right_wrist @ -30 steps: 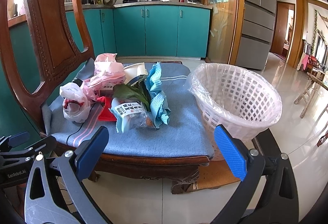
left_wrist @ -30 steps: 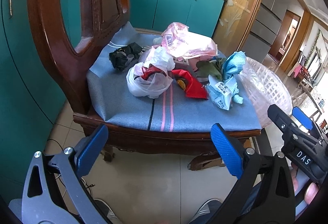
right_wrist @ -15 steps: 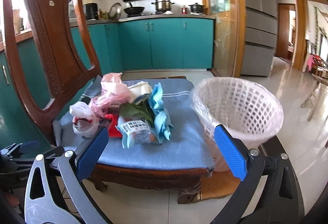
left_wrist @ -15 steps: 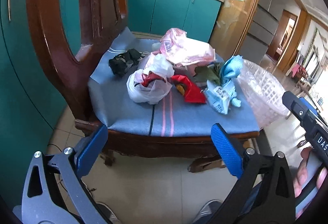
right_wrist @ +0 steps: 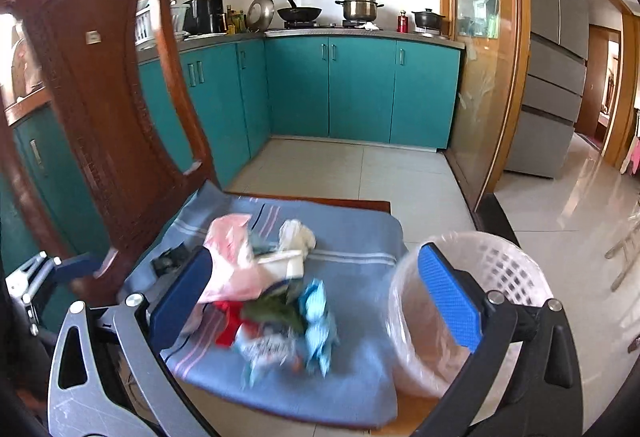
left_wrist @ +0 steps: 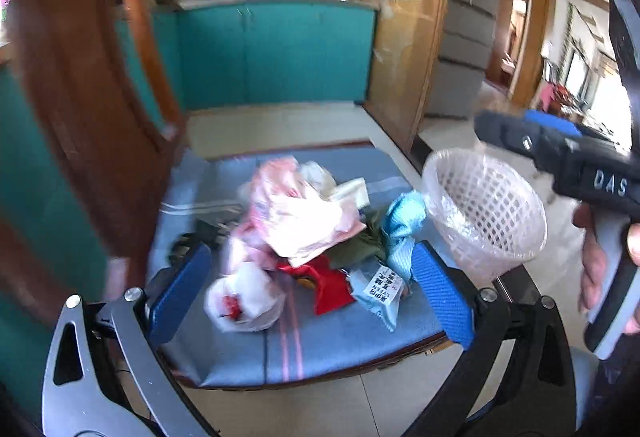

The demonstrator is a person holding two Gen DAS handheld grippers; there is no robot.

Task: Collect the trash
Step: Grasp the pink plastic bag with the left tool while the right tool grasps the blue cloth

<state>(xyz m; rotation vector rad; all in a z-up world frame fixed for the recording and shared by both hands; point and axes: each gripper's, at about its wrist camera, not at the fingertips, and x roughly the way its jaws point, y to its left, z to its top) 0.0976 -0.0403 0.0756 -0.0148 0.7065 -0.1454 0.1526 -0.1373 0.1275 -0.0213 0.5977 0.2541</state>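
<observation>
A heap of trash lies on the blue chair cushion [left_wrist: 320,349]: a pink plastic bag [left_wrist: 300,213], a white knotted bag [left_wrist: 244,301], a red wrapper [left_wrist: 328,285], a light blue wrapper [left_wrist: 400,233] and a printed packet [left_wrist: 380,289]. The same heap shows in the right wrist view, with the pink bag [right_wrist: 232,269] and blue wrapper [right_wrist: 316,313]. A white mesh basket [left_wrist: 488,213] with a clear liner stands right of the chair. My left gripper [left_wrist: 308,293] is open above the heap. My right gripper [right_wrist: 316,301] is open and empty, higher up, over heap and basket [right_wrist: 500,277].
The carved wooden chair back [right_wrist: 100,97] rises on the left. Teal kitchen cabinets [right_wrist: 360,89] line the far wall, with pots on the counter. A grey fridge [right_wrist: 556,57] stands at the right. Pale tiled floor [right_wrist: 400,173] stretches beyond the chair.
Both grippers have risen and tilted down, so the heap now sits between their fingers in view. The right gripper has lifted high into the left wrist view. Both stay open.
</observation>
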